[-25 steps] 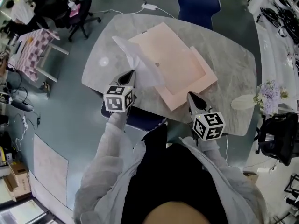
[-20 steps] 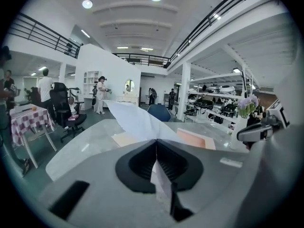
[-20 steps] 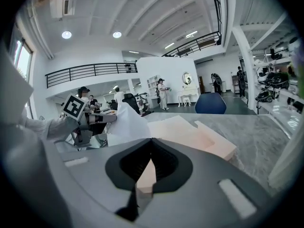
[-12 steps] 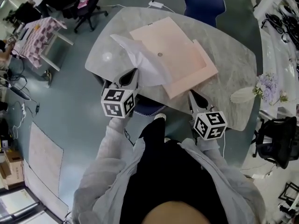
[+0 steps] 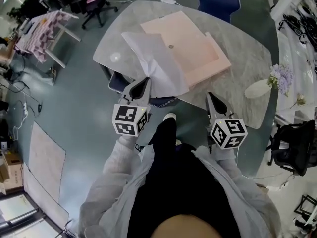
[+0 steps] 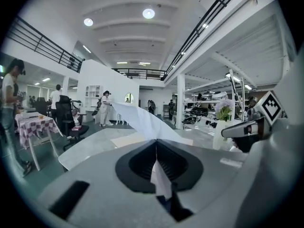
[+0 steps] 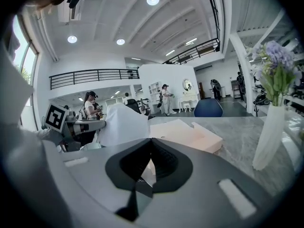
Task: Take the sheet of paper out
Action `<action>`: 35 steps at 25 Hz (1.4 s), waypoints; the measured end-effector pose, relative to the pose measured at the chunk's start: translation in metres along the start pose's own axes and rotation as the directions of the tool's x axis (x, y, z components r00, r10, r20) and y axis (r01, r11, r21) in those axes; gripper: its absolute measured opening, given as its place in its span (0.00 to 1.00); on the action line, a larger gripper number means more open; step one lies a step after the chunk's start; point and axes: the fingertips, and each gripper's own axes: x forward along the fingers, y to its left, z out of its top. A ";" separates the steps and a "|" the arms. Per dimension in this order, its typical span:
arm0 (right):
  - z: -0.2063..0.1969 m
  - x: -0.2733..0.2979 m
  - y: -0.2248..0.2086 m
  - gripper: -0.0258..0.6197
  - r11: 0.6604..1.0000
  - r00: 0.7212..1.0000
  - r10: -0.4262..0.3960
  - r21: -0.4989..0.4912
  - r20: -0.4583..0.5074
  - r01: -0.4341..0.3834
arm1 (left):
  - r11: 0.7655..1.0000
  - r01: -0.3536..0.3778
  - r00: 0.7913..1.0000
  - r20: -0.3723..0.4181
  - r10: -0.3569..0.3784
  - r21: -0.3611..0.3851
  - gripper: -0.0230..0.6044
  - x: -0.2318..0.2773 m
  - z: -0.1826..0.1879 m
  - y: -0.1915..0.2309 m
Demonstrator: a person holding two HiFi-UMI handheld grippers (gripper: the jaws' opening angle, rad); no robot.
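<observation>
1. The left gripper [image 5: 139, 89] hangs just off the table's near edge, its jaws pinched tight on the near corner of a thin white sheet of paper [image 5: 156, 63].
2. At its 3 o'clock is the right gripper [image 5: 213, 101], jaws together, with nothing clearly held.
3. From the clamp the sheet runs towards 12 o'clock over the grey marble table [image 5: 237, 90], overlapping the left side of a flat pale-pink cardboard box [image 5: 198, 53].
4. At the box's 4 o'clock, well apart, is a white vase of lilac flowers [image 5: 260, 88].

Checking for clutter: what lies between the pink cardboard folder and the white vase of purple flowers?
Nothing: in the head view, only bare grey marble tabletop separates the pink cardboard folder from the white vase.
</observation>
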 end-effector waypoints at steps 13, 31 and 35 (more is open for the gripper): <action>-0.006 -0.042 0.013 0.06 0.998 0.998 0.010 -0.055 0.058 -0.007 | 0.989 0.056 0.998 0.040 -0.051 -0.140 0.05 -0.047 -0.042 -0.055; -0.019 -0.047 0.031 0.06 0.996 0.998 0.054 -0.071 0.034 -0.052 | 0.985 0.073 0.997 0.025 -0.070 -0.155 0.05 -0.063 -0.056 -0.068; -0.021 -0.046 0.032 0.06 0.996 0.998 0.062 -0.066 0.030 -0.060 | 0.985 0.069 0.998 0.023 -0.066 -0.159 0.05 -0.065 -0.058 -0.068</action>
